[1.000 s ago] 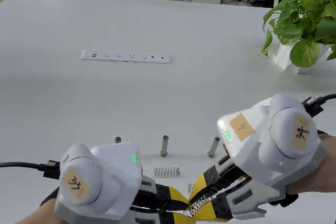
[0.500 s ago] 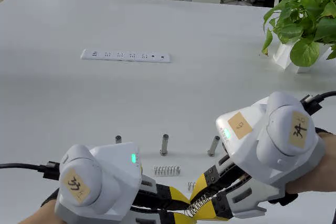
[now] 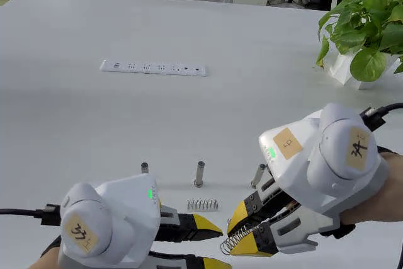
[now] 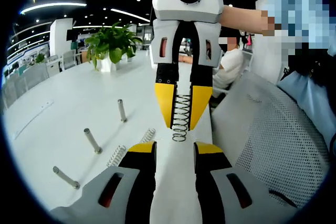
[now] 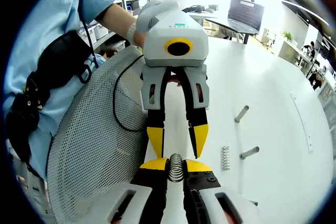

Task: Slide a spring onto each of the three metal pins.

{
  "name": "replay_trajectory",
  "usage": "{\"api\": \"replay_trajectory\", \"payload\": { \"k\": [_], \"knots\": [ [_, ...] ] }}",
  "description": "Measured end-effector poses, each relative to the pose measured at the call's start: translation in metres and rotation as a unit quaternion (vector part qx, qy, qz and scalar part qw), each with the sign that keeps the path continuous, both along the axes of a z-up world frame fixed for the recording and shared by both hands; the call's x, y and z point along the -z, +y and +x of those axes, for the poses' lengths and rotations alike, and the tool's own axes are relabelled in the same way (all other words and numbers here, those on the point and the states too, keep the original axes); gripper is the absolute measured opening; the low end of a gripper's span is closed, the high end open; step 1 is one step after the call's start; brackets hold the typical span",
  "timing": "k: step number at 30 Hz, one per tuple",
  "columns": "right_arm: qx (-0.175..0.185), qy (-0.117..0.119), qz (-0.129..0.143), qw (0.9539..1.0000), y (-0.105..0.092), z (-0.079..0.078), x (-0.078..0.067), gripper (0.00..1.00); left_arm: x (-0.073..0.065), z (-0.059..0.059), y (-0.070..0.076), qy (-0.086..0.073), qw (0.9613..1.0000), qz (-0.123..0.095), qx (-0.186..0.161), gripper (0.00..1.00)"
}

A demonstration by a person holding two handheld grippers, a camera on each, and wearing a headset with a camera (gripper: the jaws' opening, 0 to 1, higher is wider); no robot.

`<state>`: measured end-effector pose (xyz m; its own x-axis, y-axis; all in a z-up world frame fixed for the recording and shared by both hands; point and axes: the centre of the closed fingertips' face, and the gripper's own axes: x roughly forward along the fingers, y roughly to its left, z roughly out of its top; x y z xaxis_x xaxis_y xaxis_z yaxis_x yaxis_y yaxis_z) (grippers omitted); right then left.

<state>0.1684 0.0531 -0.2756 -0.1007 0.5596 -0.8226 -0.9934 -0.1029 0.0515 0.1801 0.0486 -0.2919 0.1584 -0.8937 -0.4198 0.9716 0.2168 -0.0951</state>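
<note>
We find one spring (image 3: 232,240) low centre in the head view, pinched in our right gripper (image 3: 238,236) with its free end sticking out, likely for a handover. Our left gripper (image 3: 215,244) faces it, jaws apart and empty. Three pins (image 3: 199,173) stand bare mid-frame, with a loose spring (image 3: 202,205) just below.

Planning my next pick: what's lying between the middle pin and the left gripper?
A loose spring lies flat on the table between the middle pin and the left gripper, shown in the head view.
</note>
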Motion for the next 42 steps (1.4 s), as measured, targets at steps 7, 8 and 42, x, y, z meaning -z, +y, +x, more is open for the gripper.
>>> {"api": "replay_trajectory", "payload": {
  "k": [7,8,42],
  "knots": [
    [-0.003,0.000,-0.013,0.9999,-0.005,0.002,0.003,0.07,0.001,0.012,0.017,0.006,0.9985,-0.005,-0.055,0.43],
    [-0.003,-0.002,-0.015,0.9999,-0.006,0.003,0.004,0.07,0.000,0.013,0.019,0.003,0.9983,-0.007,-0.058,0.44],
    [-0.043,-0.023,-0.051,0.9975,0.000,0.025,0.005,0.07,0.006,0.047,0.105,0.007,0.9644,-0.002,-0.264,0.99]
  ]
}}
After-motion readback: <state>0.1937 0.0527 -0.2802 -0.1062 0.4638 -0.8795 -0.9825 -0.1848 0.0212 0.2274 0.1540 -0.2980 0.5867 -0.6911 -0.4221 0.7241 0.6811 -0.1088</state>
